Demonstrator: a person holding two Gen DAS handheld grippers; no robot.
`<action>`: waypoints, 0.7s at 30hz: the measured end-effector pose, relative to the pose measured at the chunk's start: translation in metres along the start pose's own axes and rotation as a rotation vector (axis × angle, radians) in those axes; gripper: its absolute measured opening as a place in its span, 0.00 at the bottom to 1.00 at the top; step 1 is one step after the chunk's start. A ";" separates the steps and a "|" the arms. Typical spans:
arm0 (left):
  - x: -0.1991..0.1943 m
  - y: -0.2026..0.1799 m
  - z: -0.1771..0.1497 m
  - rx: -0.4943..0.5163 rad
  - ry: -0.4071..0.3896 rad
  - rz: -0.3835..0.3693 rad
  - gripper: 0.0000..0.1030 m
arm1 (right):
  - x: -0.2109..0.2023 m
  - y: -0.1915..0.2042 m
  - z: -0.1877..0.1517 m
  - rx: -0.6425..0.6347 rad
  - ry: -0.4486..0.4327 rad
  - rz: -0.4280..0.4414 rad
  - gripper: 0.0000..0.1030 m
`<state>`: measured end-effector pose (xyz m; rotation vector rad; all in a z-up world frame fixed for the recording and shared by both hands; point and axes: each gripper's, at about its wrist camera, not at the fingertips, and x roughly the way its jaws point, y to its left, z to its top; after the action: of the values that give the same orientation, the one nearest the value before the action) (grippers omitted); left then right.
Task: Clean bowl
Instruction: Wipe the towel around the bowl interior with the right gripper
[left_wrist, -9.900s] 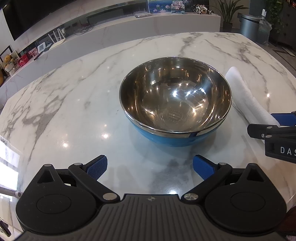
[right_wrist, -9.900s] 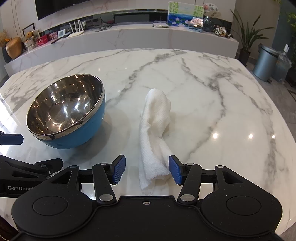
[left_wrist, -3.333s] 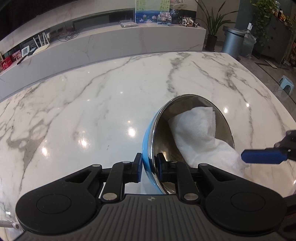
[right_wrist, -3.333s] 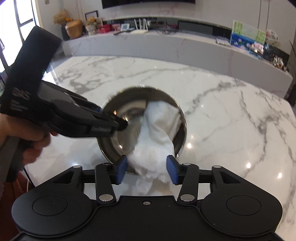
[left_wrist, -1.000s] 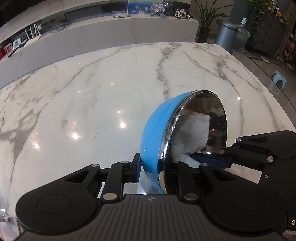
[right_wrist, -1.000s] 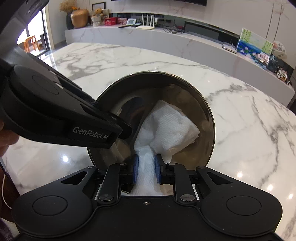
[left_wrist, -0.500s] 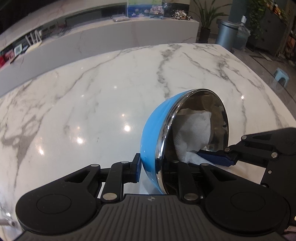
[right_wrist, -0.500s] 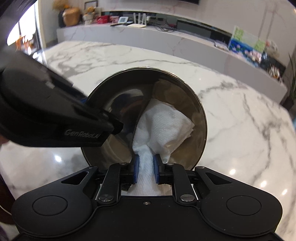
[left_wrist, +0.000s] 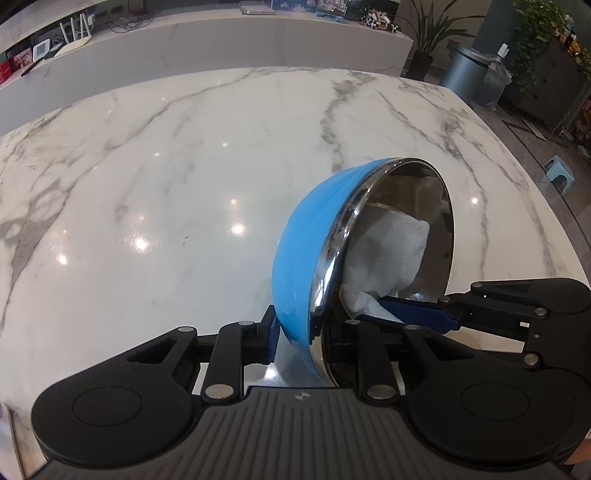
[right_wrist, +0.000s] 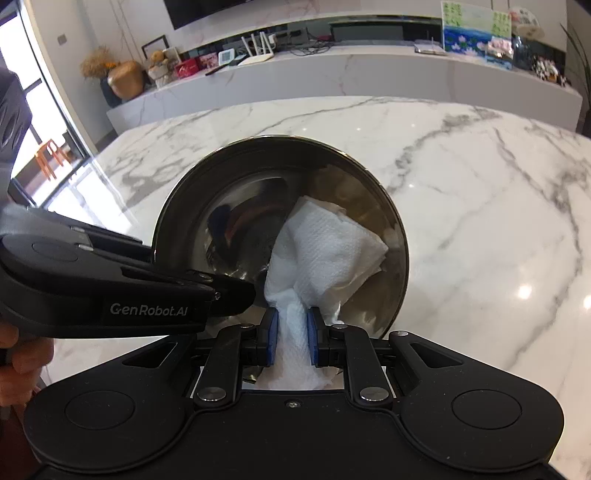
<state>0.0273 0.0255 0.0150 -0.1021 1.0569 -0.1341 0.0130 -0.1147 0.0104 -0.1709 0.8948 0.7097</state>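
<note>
The bowl (left_wrist: 306, 254) is blue outside and steel inside. It is tilted on its side above the marble table, its opening facing right. My left gripper (left_wrist: 301, 332) is shut on the bowl's near rim, one finger outside and one inside. My right gripper (right_wrist: 290, 334) is shut on a white cloth (right_wrist: 325, 247) and presses it against the bowl's inner wall (right_wrist: 236, 199). The cloth also shows inside the bowl in the left wrist view (left_wrist: 384, 254), with the right gripper's blue finger (left_wrist: 417, 314) under it. The left gripper's body (right_wrist: 110, 288) crosses the left of the right wrist view.
The white marble table (left_wrist: 166, 184) spreads to the left and far side of the bowl. A long marble counter (right_wrist: 332, 74) with small items stands behind it. A grey bin (left_wrist: 465, 74) and plants stand on the floor at the far right.
The cloth has shifted a little to the right inside the bowl with my right gripper. The bowl stays tilted in my left gripper and has moved slightly.
</note>
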 end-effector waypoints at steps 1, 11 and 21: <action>-0.001 0.000 0.000 0.004 -0.002 -0.001 0.18 | 0.000 0.003 0.000 -0.028 0.000 -0.014 0.14; -0.003 -0.014 0.001 0.097 -0.027 0.065 0.18 | 0.001 0.036 -0.010 -0.341 -0.018 -0.238 0.13; 0.000 -0.010 0.002 0.056 -0.025 0.039 0.21 | 0.001 0.008 -0.002 -0.124 -0.013 -0.127 0.14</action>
<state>0.0283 0.0156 0.0175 -0.0326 1.0283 -0.1268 0.0073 -0.1091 0.0101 -0.3306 0.8203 0.6470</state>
